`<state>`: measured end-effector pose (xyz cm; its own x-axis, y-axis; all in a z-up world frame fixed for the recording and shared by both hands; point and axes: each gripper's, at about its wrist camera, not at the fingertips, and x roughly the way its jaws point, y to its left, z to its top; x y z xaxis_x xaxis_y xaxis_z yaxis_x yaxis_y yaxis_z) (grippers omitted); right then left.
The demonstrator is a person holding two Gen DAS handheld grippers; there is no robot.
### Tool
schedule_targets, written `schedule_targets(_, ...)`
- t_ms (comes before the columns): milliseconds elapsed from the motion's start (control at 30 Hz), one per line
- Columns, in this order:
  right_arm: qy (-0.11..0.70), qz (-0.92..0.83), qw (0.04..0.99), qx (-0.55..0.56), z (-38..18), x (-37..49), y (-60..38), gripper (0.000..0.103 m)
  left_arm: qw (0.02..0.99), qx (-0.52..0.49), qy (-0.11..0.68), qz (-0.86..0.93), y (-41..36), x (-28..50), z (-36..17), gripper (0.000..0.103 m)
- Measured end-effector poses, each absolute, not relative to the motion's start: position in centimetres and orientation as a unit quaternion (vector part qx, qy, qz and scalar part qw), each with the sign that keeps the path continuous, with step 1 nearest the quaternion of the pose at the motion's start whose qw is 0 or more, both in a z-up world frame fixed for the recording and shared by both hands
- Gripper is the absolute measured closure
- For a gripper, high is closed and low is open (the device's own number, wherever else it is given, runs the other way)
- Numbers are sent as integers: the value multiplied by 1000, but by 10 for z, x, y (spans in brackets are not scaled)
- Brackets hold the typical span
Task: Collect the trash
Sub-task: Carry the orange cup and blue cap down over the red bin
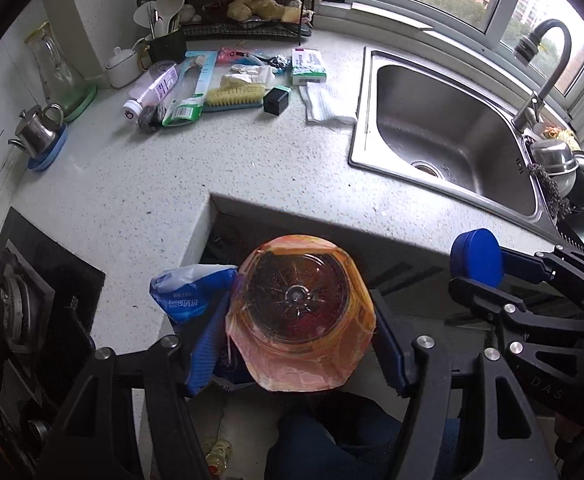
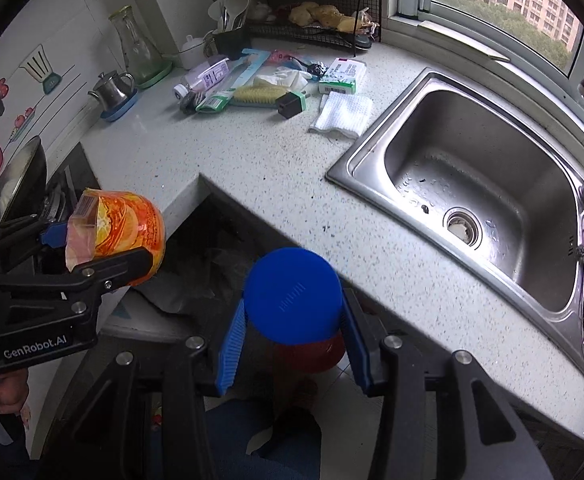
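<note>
Trash in both grippers above the inner corner of a speckled kitchen counter (image 1: 228,168); steel sink (image 1: 447,132) to the right; loose clutter lying at the back, among it a white cloth (image 1: 327,104), yellow scrub brush (image 1: 234,96) and small black box (image 1: 276,100). Orange-labelled plastic bottle (image 1: 299,308) clamped bottom-first between the half-spread blue fingers (image 1: 208,352) of the left gripper (image 1: 299,352). Blue-capped container (image 2: 292,296) pinched in the narrower jaws of the right gripper (image 2: 292,348)
</note>
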<state>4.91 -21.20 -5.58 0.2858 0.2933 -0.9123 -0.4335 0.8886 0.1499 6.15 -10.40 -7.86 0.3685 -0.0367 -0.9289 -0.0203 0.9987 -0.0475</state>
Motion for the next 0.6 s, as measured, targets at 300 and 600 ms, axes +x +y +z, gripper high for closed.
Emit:
schedule_targets(300,581,196,789,-43,-105,12,-214,60,790,-17,610,-61,-113,33,-143,38)
schedule_targets(600,622,188,760,-32,-220,3,-204,60,752,-20,655,-71,-113,29,-277,38)
